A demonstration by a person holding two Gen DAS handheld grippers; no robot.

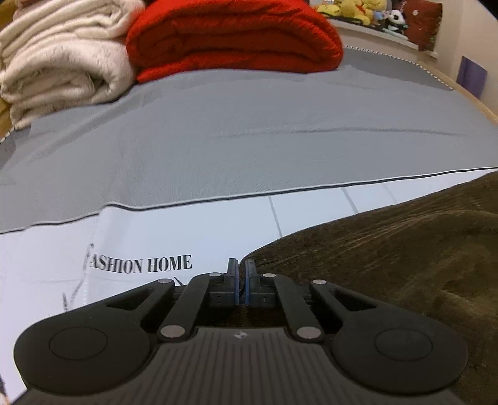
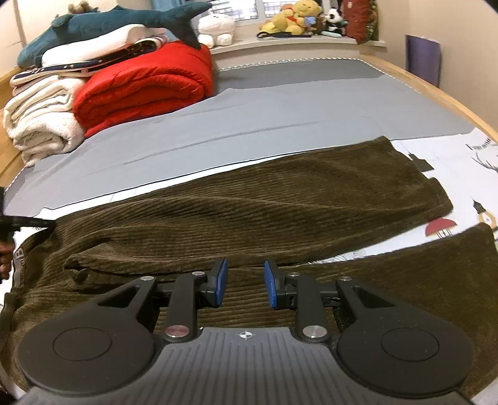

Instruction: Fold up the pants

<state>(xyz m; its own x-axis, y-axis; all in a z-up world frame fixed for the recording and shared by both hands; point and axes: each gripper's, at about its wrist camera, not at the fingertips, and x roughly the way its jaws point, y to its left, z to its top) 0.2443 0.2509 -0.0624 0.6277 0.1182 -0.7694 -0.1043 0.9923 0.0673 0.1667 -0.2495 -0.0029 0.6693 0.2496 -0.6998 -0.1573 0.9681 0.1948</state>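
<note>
The left gripper (image 1: 241, 274) has its jaws brought together with only a thin slit between the blue pads, right at the edge of the brown corduroy pants (image 2: 280, 199). Whether a fold of the cloth is pinched there cannot be told from the left wrist view, where the pant edge meets the fingertips. The right gripper (image 2: 246, 280) has its jaws parted, nothing pressed between the pads, poised over the pants where the two legs split apart.

The pants lie spread flat across the bed (image 2: 311, 102), on the white printed sheet (image 1: 155, 236) at its near edge. Taking the pants as the landmark: the waist end is at the left of the right wrist view, where the tip of the left gripper and a bit of a hand (image 2: 5, 255) reach in against it; the two legs run off to the right, diverging, with the printed sheet showing in the wedge between them. Beyond the pants lies the grey sheet (image 1: 249, 131), its dark-piped edge running just behind the upper leg. Well beyond the pants, at the far left of the bed, sit a folded red quilt (image 2: 146, 84) and, beside it, a stack of cream blankets (image 2: 40, 121), with a blue plush shark (image 2: 102, 21) lying on top of the pile. Further back still, plush toys (image 2: 298, 17) line the window sill.
</note>
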